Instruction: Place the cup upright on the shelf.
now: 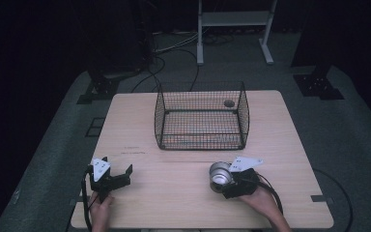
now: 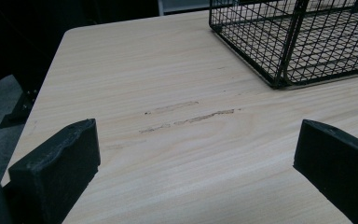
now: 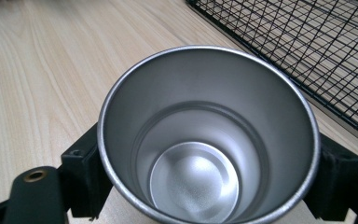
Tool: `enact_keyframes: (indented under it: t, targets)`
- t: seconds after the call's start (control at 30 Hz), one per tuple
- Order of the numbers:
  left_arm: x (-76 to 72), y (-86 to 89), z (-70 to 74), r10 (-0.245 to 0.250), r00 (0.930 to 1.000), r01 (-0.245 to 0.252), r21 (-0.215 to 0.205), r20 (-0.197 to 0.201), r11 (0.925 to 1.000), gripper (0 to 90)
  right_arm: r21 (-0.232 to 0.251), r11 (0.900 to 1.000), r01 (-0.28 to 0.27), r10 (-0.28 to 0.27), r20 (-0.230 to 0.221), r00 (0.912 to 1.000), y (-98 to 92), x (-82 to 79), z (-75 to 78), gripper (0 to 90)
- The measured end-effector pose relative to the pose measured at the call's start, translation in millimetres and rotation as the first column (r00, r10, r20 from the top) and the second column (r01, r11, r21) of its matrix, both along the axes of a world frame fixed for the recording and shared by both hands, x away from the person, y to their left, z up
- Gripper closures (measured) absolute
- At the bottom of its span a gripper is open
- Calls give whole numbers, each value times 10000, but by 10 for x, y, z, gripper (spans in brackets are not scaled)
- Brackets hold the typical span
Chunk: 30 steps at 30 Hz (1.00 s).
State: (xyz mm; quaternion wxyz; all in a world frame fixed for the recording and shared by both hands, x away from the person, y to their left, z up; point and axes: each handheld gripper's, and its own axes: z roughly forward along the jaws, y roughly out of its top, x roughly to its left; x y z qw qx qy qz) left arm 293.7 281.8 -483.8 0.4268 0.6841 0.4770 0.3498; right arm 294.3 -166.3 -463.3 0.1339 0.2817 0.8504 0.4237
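- Fingers (image 3: 86, 175) of the right gripper (image 1: 228, 181) are clamped on a steel cup (image 3: 207, 135), one pad on each side of its outer wall just under the rim.
- Cup sits between the jaws at the table's (image 1: 174, 193) near right, mouth angled toward the gripper camera; can't tell whether its base is on the wood or just off it.
- Handling call: thin bare metal, rigid, empty so light. Smooth tapered wall looks slippery, so a side pinch could slide upward; squeezing lower on the wall or hooking the rim looks safer. Not fragile, but it would dent or clang if dropped.
- Left gripper (image 1: 117, 175) at near left, jaws spread wide, nothing between them, above bare wood.
- Farther back, mid-table: black wire basket (image 1: 201, 116), open top, apparently empty, well apart from the cup.
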Motion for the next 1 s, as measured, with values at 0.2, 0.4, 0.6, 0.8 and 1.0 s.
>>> enact_keyframes:
  t: [0.2,0.4,0.6,0.8,1.0]
  targets:
    - [0,0,0,0,10000,0,-4,1,10000,0,33,10000,80,-79,-178,9998,-18,7,12,178]
    - [1,0,-1,4,10000,-4,-10,-4,10000,0,1,9999,124,-124,-194,9997,-52,23,29,179]
    - [1,1,0,7,10000,-7,-7,-4,10000,0,53,10000,81,-80,-180,9998,-98,63,127,180]
    - [0,1,-1,7,10000,-7,-7,-5,10000,0,133,9999,33,-32,-93,10000,-113,109,267,180]
    - [1,2,0,9,10000,-9,-12,-6,10000,0,215,9997,-100,102,-84,9999,-99,147,375,180]
